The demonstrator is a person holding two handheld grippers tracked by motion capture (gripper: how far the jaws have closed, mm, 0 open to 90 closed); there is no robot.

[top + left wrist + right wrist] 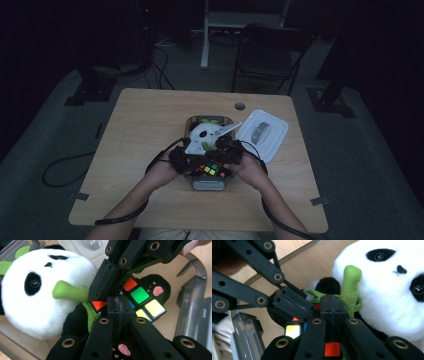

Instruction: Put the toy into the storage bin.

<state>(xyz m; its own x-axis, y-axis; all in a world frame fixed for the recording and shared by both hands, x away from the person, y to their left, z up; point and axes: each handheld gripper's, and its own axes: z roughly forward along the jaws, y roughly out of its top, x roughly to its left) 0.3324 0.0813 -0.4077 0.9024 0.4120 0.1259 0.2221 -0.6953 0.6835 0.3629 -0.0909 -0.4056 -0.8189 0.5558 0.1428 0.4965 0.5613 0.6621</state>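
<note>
Figure. Both grippers met over a clear plastic box [207, 184] at the middle of the table [140, 130]. The box, taken here as the landmark, held two things: a plush panda [205, 136] in its far half, head white with a green bamboo shoot [67, 292] at the mouth, and a colour puzzle cube [211, 168] in its near half, lying against the panda's black paw [156, 288]. The box's white lid [262, 134] lay off, just to the right of the box, touching or nearly touching its rim.

The left gripper [119, 305] had its jaws pressed together with nothing between them, tip resting at or just above the cube's upper face. The right gripper [331, 304] was likewise fully closed and empty, its tip beside the cube and just below the bamboo shoot. In each gripper view the other gripper's tip crossed in from above, nearly touching. Whether either tip actually pressed on the cube could not be told.

The step in hand was judged to be an approach to the cube inside the box, before any grasp. The next move would call for one pair of jaws to open wide enough to span the cube, then close on opposite faces without catching the plush paw or the box wall.
</note>
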